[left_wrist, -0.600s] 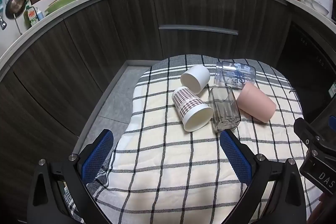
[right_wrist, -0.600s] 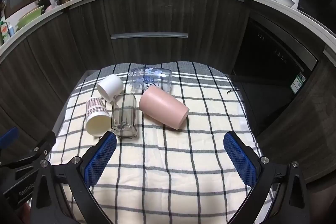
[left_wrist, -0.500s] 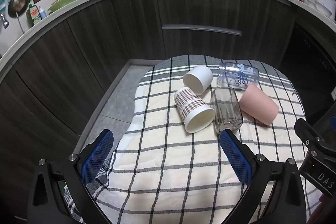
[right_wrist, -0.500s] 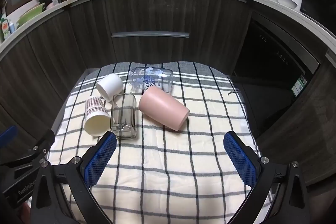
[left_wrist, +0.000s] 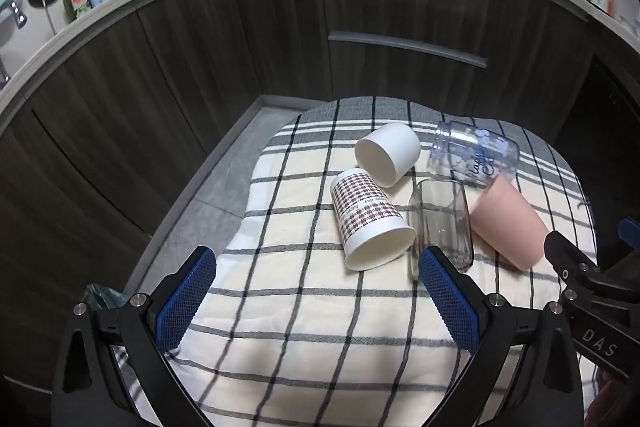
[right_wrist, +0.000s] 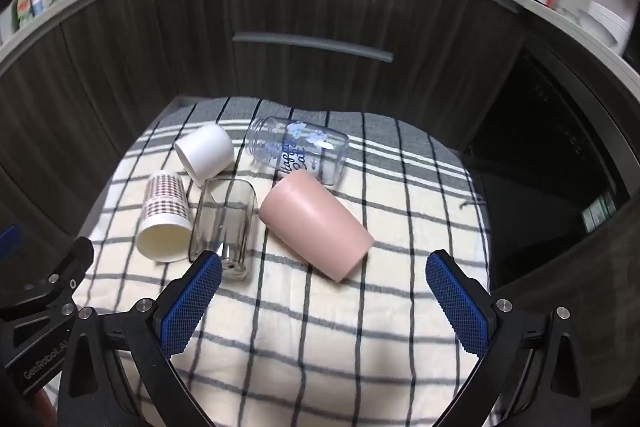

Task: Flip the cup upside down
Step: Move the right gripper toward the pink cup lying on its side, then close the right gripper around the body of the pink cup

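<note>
Several cups lie on their sides on a checked cloth [left_wrist: 304, 331] [right_wrist: 360, 339]. They are a houndstooth paper cup [left_wrist: 370, 225] [right_wrist: 165, 217], a plain white cup [left_wrist: 387, 159] [right_wrist: 205, 153], a clear ribbed glass [left_wrist: 442, 223] [right_wrist: 224, 223], a pink cup [left_wrist: 506, 221] [right_wrist: 316, 225] and a clear printed jar [left_wrist: 476, 155] [right_wrist: 298, 149]. My left gripper [left_wrist: 316, 301] is open and empty, just short of the paper cup and glass. My right gripper [right_wrist: 324, 301] is open and empty, just short of the pink cup.
Dark wood cabinets with a grey drawer handle [left_wrist: 408, 49] [right_wrist: 312, 45] curve behind the cloth. A counter above holds dishes and bottles. The grey table edge [left_wrist: 224, 183] shows left of the cloth. Each gripper's body shows at the edge of the other's view.
Both grippers have moved forward toward the cups, which appear larger and closer. The cups have not moved.
</note>
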